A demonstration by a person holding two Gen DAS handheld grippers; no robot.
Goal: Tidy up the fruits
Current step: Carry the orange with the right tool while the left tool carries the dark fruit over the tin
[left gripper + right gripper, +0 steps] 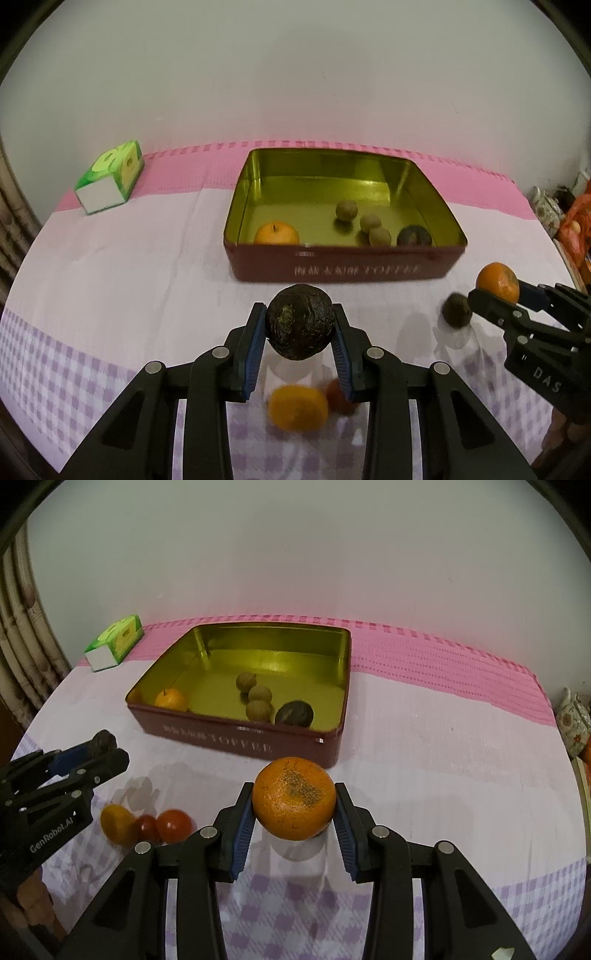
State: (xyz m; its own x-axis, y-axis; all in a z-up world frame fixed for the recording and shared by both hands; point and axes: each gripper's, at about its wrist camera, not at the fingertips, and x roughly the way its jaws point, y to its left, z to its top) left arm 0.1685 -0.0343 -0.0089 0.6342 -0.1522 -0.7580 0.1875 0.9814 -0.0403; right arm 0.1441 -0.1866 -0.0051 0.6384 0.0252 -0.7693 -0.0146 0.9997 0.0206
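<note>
My left gripper is shut on a dark wrinkled fruit, lifted above the checked tablecloth in front of the red tin. My right gripper is shut on a speckled orange, also off the table, near the tin's front wall. Each gripper shows in the other view: the right gripper with its orange, the left gripper with the dark fruit. The tin's gold inside holds an orange, three small brown fruits and a dark fruit.
Loose on the cloth lie an orange, two red tomatoes and another dark fruit. A green tissue box stands at the back left by the wall. A patterned teapot sits off the table's right edge.
</note>
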